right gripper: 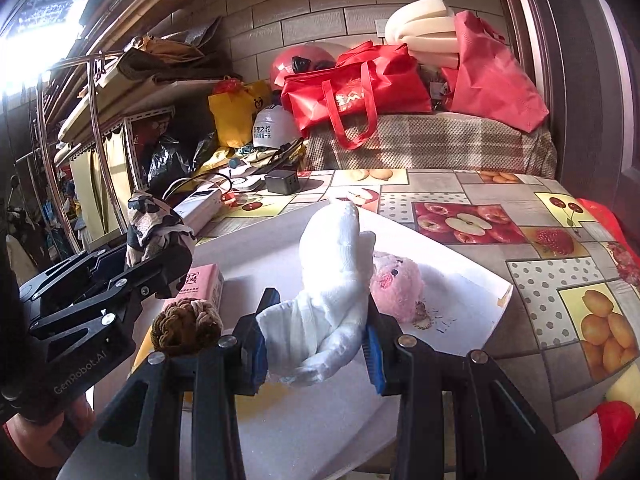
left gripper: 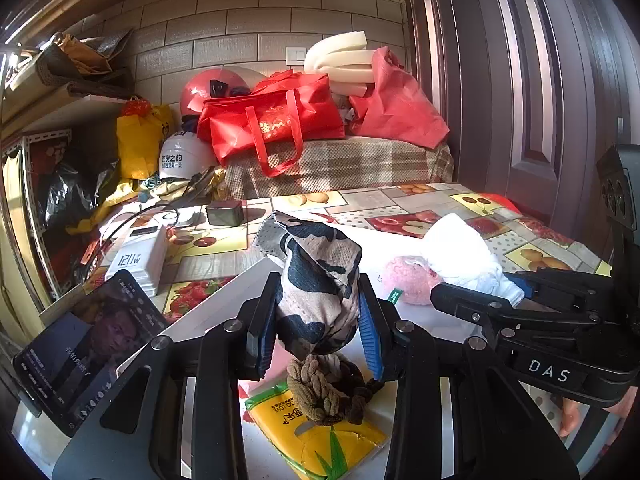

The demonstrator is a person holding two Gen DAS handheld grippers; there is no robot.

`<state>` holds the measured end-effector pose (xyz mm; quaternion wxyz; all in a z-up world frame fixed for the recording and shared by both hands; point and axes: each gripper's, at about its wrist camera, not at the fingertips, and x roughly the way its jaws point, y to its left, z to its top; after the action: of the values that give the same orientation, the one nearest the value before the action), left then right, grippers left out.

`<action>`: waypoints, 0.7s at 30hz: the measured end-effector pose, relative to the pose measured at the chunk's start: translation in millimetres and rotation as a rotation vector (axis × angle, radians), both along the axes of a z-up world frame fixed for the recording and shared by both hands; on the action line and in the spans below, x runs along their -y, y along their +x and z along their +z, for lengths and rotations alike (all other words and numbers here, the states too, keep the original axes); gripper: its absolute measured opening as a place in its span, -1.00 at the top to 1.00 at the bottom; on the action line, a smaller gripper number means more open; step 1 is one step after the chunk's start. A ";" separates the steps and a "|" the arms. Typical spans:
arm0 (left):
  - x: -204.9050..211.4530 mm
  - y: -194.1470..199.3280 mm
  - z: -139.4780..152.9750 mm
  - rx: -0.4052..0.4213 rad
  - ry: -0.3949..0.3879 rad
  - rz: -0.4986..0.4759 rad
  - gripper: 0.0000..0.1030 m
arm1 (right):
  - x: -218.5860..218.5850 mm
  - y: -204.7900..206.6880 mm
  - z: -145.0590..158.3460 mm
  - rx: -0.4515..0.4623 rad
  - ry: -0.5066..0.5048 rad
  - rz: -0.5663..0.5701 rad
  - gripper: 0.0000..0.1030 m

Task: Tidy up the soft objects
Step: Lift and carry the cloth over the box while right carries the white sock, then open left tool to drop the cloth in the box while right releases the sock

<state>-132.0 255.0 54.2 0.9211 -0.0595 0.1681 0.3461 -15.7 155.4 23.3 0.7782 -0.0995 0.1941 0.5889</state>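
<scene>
My left gripper [left gripper: 318,320] is shut on a black-and-cream patterned cloth [left gripper: 316,276], which it holds up above a white board [left gripper: 224,304]. My right gripper [right gripper: 316,340] is shut on a bundled white cloth [right gripper: 336,280]; the same cloth [left gripper: 468,256] shows at the right of the left wrist view. A pink plush toy [right gripper: 396,284] lies on the board just behind the white cloth. Under the left gripper lie a brown knotted rope bundle [left gripper: 324,392] and a yellow tissue pack [left gripper: 316,440]. The patterned cloth [right gripper: 152,224] appears at the left of the right wrist view.
A fruit-print tablecloth [right gripper: 520,216] covers the table. A phone [left gripper: 88,348], a white charger [left gripper: 140,260] with cables and a black adapter [left gripper: 225,213] sit at the left. A pink tissue pack [right gripper: 204,280] lies on the board. Red bags [left gripper: 272,120], helmets and foam are piled behind.
</scene>
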 end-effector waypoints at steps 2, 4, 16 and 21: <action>-3.5 4.3 -1.2 -0.019 -0.020 -0.012 0.31 | -3.5 -0.1 0.1 0.005 -0.009 0.003 0.25; -5.5 7.2 -1.4 -0.028 -0.030 -0.014 0.31 | -5.5 0.7 -0.6 0.001 -0.018 0.002 0.24; -8.9 1.3 -0.8 -0.007 -0.027 0.073 -0.75 | -6.6 15.9 -2.5 -0.044 -0.031 -0.070 -0.37; -10.6 -7.2 -0.7 0.028 -0.033 0.089 -1.00 | -5.7 31.8 -6.2 -0.119 -0.040 -0.118 -1.00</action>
<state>-139.1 265.6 53.5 0.9058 -0.0871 0.1581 0.3833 16.1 161.2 17.1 0.7966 -0.0683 0.2572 0.5429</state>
